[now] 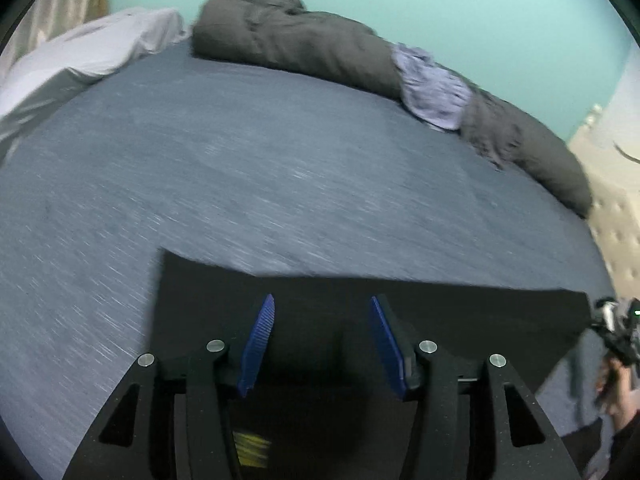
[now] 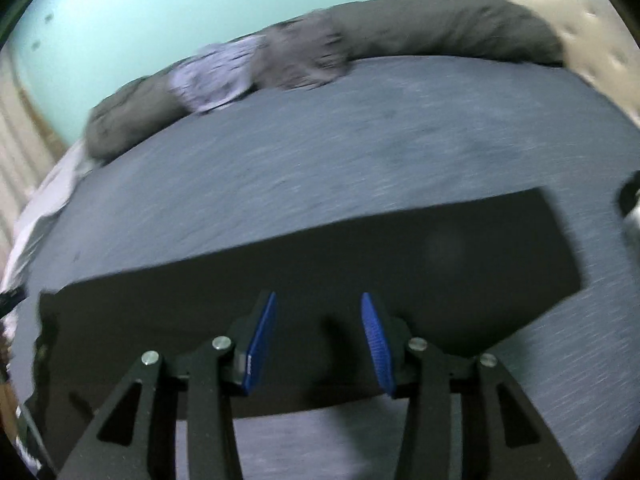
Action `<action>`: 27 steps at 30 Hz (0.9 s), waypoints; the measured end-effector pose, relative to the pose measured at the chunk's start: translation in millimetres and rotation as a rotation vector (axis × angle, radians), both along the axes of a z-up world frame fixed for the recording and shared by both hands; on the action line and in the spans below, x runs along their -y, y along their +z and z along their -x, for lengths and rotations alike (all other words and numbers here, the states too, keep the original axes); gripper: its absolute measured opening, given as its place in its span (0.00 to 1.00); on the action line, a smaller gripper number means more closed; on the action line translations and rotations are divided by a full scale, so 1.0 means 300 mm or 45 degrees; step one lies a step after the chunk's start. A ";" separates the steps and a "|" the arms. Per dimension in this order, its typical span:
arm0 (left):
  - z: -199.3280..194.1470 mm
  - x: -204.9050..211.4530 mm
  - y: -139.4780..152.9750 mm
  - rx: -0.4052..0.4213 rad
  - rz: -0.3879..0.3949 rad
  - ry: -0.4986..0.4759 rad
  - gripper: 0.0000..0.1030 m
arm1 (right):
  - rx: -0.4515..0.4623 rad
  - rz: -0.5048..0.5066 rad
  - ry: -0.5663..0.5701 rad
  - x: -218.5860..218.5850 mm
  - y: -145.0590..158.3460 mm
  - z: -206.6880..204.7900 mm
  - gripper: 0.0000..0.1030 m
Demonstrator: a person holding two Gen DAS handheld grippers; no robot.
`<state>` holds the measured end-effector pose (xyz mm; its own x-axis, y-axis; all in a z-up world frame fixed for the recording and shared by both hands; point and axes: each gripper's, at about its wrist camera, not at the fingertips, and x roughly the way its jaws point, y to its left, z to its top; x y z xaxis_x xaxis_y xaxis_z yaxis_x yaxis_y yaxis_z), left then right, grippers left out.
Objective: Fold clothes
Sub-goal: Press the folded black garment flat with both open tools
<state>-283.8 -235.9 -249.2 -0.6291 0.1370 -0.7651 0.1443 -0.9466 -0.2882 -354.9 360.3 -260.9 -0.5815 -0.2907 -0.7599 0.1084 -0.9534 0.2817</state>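
While both jaws gape empty, one black garment lies flat on grey bed; two grippers: left, right.

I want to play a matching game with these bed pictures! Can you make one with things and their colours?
Things:
1. garment
2. sheet
3. wall
4. pads

Colours:
A. bright blue
B. black
C. pale teal
D. speckled blue-grey

Pairs: 1-B, 2-D, 3-C, 4-A
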 end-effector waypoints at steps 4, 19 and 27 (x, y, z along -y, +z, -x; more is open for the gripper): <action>-0.061 -0.165 -0.046 0.001 -0.055 -0.075 0.54 | 0.056 0.049 0.115 0.198 -0.042 -0.055 0.43; -0.258 -0.288 -0.206 0.044 -0.092 -0.212 0.54 | 0.264 -0.234 0.276 0.487 -0.199 -0.174 0.43; -0.378 -0.333 -0.170 -0.001 -0.062 -0.252 0.56 | 0.199 -0.169 0.200 0.478 -0.116 -0.169 0.41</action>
<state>-170.3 -136.1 -300.1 -0.5867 0.2951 -0.7541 -0.0434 -0.9414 -0.3346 -304.1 216.8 -295.9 -0.4097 -0.2602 -0.8743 0.2232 -0.9579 0.1805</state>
